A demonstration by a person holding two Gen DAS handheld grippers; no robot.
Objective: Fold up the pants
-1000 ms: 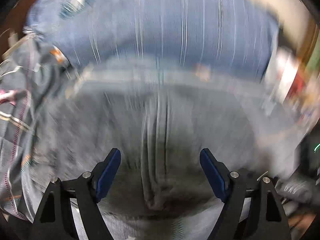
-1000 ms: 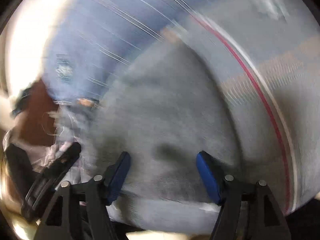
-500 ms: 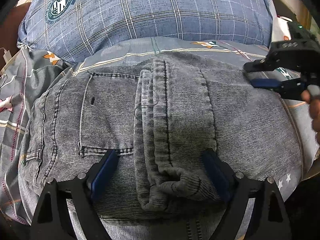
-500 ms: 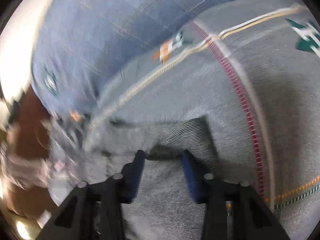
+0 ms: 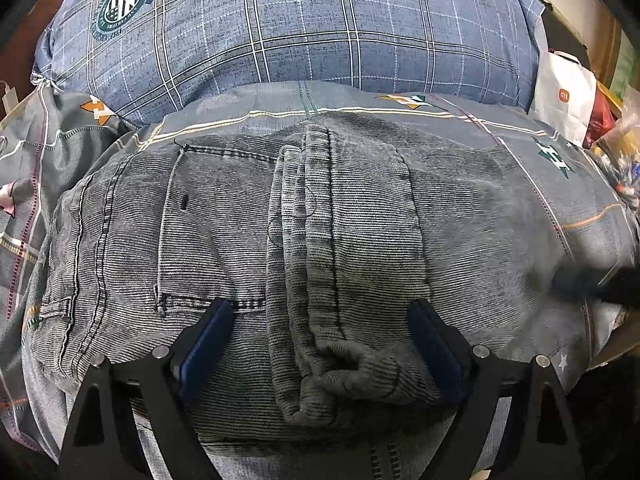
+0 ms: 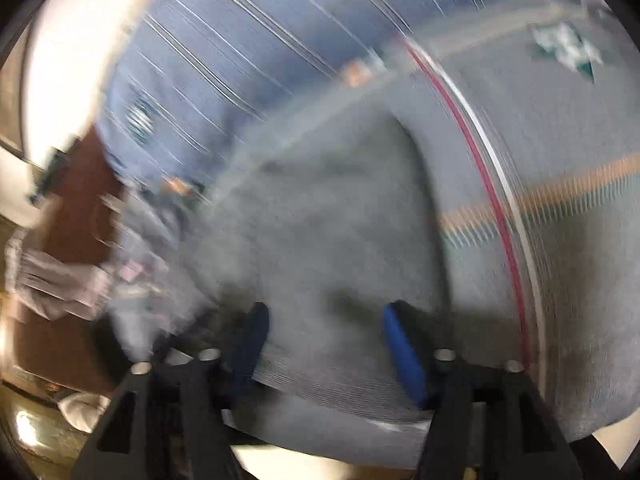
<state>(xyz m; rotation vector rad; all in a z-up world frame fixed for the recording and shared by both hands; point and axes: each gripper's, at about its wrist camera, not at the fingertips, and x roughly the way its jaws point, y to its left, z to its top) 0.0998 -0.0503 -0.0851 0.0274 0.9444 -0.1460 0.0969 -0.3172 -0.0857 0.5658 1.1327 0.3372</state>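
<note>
Grey corduroy pants (image 5: 248, 248) lie folded on a bed, with a bunched ridge of fabric running down the middle. My left gripper (image 5: 318, 344) is open, its blue pads on either side of that ridge, low over the cloth. In the right wrist view everything is motion-blurred. My right gripper (image 6: 324, 344) is open over the grey pants (image 6: 320, 220), near their right edge. The right gripper also shows as a dark blur at the far right of the left wrist view (image 5: 592, 280).
A blue plaid pillow (image 5: 300, 28) lies behind the pants. The grey patterned bedsheet (image 5: 560, 168) spreads around them. A white paper bag (image 5: 564, 96) and clutter stand at the back right. Crumpled bedding (image 5: 24, 184) lies at the left.
The right gripper has opened wider and swung fast, blurring its view; it dropped from upper right to lower right in the left wrist view. The left gripper has barely moved.
</note>
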